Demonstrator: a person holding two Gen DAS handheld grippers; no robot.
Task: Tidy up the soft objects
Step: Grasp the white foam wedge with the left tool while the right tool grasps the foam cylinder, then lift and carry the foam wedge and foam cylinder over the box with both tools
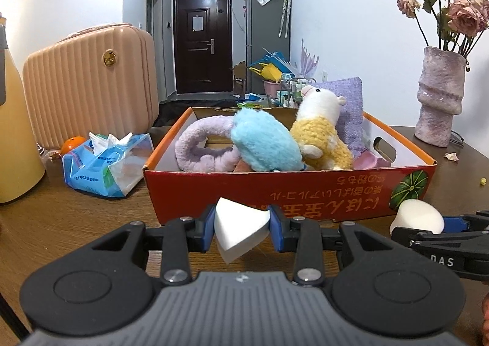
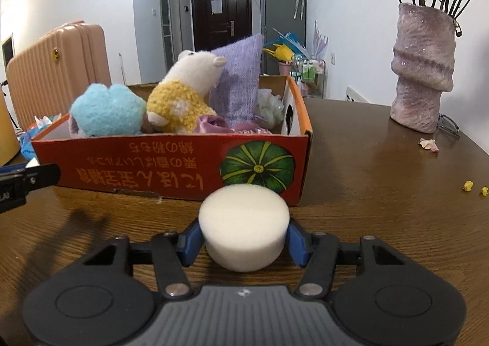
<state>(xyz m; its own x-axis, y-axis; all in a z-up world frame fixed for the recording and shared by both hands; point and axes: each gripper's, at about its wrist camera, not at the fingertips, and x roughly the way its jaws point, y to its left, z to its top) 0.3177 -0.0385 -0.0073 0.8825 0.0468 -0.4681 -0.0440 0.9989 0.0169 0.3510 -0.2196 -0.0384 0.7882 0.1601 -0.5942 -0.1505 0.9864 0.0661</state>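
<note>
My left gripper (image 1: 242, 225) is shut on a white wedge-shaped sponge (image 1: 237, 233), held just above the brown table in front of the red cardboard box (image 1: 275, 190). In the right wrist view, my right gripper (image 2: 243, 239) has its blue pads pressed on both sides of a round white sponge (image 2: 243, 220), which sits low on the table before the box (image 2: 152, 169). The box holds a blue plush (image 1: 262, 144), a yellow and white plush animal (image 1: 321, 132), a purple fuzzy band (image 1: 201, 144) and a lilac cushion (image 1: 348, 107). The round sponge (image 1: 417, 216) also shows at the right of the left wrist view.
A pink vase (image 2: 423, 71) with dried roses stands at the table's back right, with glasses (image 2: 449, 124) and fallen petals (image 2: 429, 144) near it. Left of the box lie a blue tissue pack (image 1: 104, 162), an orange (image 1: 71, 143), a pink suitcase (image 1: 88, 83) and a yellow jug (image 1: 15, 144).
</note>
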